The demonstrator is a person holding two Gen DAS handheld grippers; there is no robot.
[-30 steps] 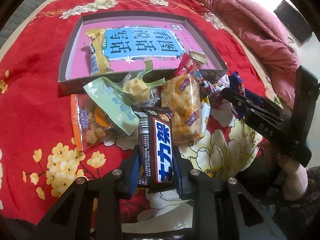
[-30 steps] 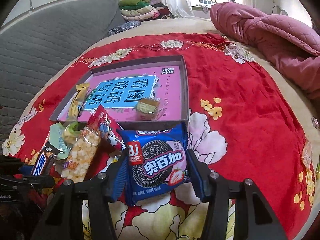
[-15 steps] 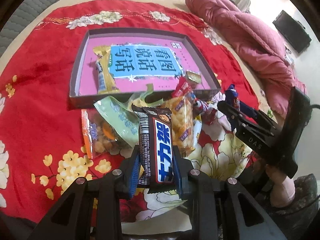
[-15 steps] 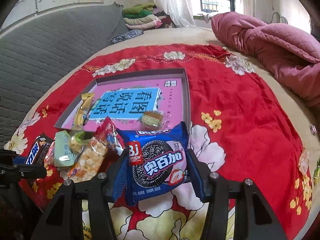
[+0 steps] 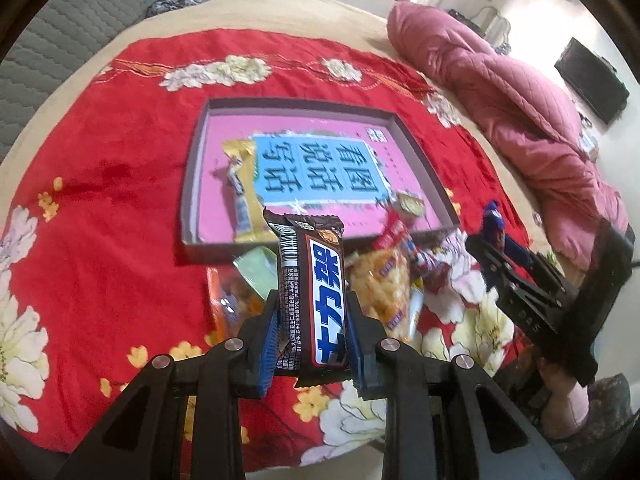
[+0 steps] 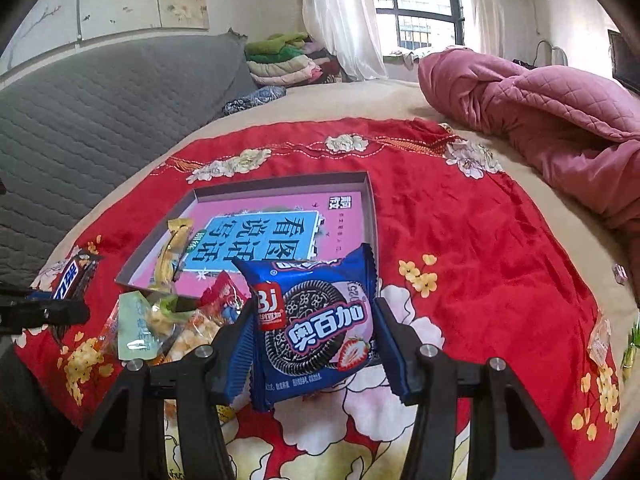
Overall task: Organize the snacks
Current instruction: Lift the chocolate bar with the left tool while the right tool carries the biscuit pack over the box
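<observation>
Left gripper clamps chocolate bar upright; right gripper pinches cookie pack, both raised over snacks

**Room condition: bedroom, daylit**

Barred window at rear wall, white sheer curtain drawn aside, daylight entering. Grey quilted headboard along left. Folded bedding stack in far corner. Pink quilted duvet bunched at right. Red floral cloth spread over beige mattress. Dark wall-mounted screen on right wall.
</observation>
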